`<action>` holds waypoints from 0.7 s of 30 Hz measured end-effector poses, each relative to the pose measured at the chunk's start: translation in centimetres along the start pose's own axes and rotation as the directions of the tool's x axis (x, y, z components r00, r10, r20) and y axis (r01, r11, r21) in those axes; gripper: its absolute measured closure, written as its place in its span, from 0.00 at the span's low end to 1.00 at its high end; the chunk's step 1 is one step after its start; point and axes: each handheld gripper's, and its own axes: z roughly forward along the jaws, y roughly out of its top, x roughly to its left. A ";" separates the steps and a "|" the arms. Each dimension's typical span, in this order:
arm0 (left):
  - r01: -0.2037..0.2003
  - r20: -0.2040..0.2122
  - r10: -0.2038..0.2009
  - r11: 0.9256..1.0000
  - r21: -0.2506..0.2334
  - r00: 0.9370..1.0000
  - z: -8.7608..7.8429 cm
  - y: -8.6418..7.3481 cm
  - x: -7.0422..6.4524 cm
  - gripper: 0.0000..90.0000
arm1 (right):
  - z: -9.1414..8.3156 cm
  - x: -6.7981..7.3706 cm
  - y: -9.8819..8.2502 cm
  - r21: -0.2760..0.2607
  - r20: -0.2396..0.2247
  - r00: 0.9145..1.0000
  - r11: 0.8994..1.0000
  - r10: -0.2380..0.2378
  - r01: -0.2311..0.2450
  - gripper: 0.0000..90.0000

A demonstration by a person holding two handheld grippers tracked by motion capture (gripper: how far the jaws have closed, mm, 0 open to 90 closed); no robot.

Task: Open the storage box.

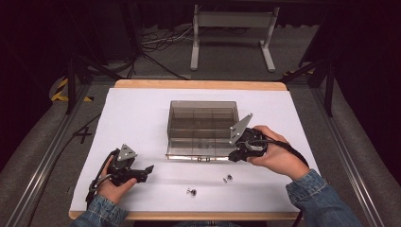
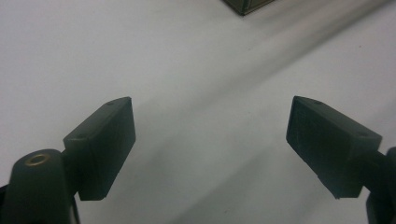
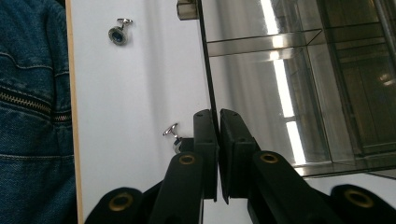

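Right hand-held gripper (image 3: 218,114) has its jaws pressed together on the thin front edge of the box lid (image 3: 208,70), the dark plastic sheet running edge-on straight between the pads in the right gripper view; the lid is pinched, with nothing else between the jaws. From the high view the same hand-held gripper (image 1: 235,156) sits at the near right corner of the box (image 1: 202,127), with the person's right hand (image 1: 274,153) wrapped around its body. That box is a clear, smoky plastic case split into compartments, standing near the middle of the white-covered bench (image 1: 142,113), a little toward the right and well back from the near edge. Its lid stands open, hanging forward at the front. Two small metal studs lie on the bench between the box and the near edge: one (image 1: 228,178) just in front of the right gripper, the other (image 1: 191,191) farther left and closer to the near edge. In the right gripper view one stud (image 3: 172,133) lies just beside the left jaw, apart from it as far as can be told. Left hand-held gripper (image 2: 210,135) rests low over bare bench near the near left corner, jaws spread wide and holding nothing, well apart from the box; the left hand (image 1: 113,182) grips it there.
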 end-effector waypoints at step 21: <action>0.000 0.002 0.000 1.000 0.005 1.000 0.0 0.0 -0.1 0.18 | 0.5 0.0 -1.4 -0.124 0.016 1.000 0.992 0.026 -0.024 0.85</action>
